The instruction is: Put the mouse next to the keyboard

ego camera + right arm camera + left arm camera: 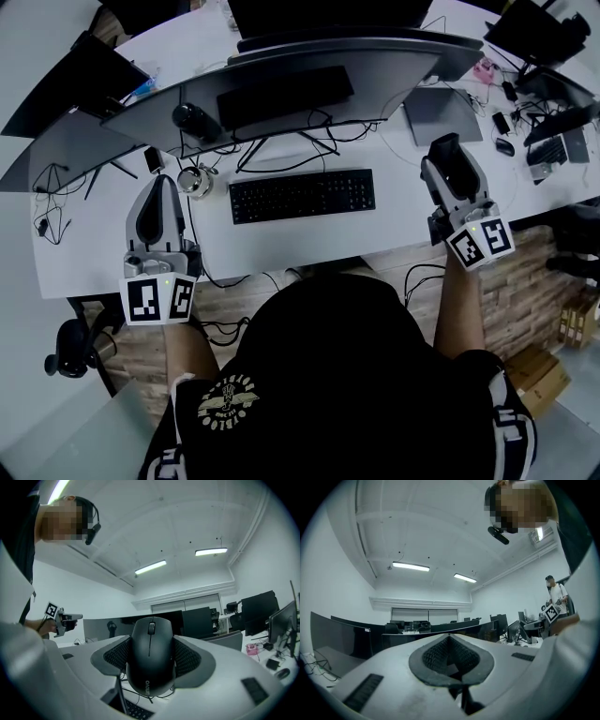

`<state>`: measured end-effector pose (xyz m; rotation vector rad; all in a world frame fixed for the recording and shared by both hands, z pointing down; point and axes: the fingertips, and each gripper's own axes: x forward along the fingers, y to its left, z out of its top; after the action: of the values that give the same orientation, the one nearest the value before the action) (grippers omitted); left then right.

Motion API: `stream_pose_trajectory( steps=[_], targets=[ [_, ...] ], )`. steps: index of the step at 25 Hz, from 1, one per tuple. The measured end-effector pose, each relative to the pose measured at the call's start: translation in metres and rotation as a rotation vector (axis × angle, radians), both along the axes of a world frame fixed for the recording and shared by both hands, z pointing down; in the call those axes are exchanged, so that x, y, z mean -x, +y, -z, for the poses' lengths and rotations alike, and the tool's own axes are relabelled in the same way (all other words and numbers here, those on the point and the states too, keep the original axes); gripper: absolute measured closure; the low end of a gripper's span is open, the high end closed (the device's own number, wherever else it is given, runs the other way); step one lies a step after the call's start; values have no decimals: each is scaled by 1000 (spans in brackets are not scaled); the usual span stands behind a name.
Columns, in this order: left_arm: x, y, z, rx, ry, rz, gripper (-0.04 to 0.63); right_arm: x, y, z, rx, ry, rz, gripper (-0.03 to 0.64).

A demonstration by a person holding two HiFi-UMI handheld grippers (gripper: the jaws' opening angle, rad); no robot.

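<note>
The black keyboard (302,195) lies mid-desk in front of the curved monitor (281,80). A black mouse (150,656) sits nose-up between the padded jaws of my right gripper (151,663). In the head view that gripper (448,155) hovers over the white desk (94,234), to the right of the keyboard and level with its far edge, with the dark mouse (446,161) showing in its jaws. My left gripper (159,192) hangs to the left of the keyboard. Its pads (436,656) meet with nothing between them.
A small shiny round object (195,181) and cables lie between the left gripper and the keyboard. A grey laptop (441,112) sits behind the right gripper. Further right lie another mouse (504,146) and a second keyboard (547,150). The desk's near edge runs just below both grippers.
</note>
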<state>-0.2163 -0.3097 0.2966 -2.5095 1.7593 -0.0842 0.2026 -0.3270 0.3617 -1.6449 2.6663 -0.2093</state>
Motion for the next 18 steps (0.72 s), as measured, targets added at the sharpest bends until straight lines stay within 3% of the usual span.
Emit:
stream_pose_trajectory(
  steps=[18],
  targets=[
    [-1, -9, -2, 21, -26, -4, 594, -19, -15, -112, 199, 25, -51, 332]
  ],
)
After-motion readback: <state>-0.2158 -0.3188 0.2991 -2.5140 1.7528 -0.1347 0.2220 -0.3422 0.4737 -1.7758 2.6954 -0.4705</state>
